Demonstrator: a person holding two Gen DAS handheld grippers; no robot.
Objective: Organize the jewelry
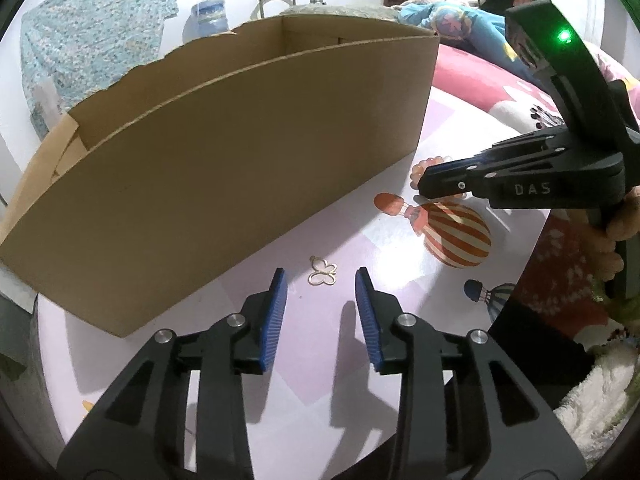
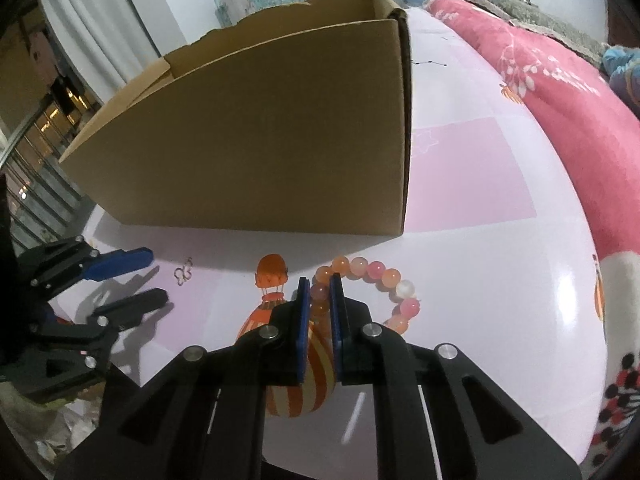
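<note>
Your open brown cardboard box [image 1: 224, 168] stands on the pale pink sheet with hot-air-balloon prints [image 1: 400, 288], its top flaps torn away and its long side facing both tongs.

Your left tongs [image 1: 321, 312] are released, the blue ribbed pads [image 1: 276, 320] spread wide and touching nothing. The small gold wire butterfly pendant [image 1: 322, 273] lies flat on the sheet just ahead of the gap between them, close to the box's lower edge.

Your right tongs [image 2: 319, 320] are nearly clenched, the blue pads [image 2: 303, 332] narrowed onto one side of the round bracelet of orange, pink and white glossy beads [image 2: 384, 284]. The beads they pinch sit between the pad tips; the rest of the loop curls out to the right over the sheet, near the box's front corner. From the left wrist view only a few beads show behind the tong body.

White letters "DAS" [image 1: 532, 189] are readable on the side of the right tongs' black body.
</note>
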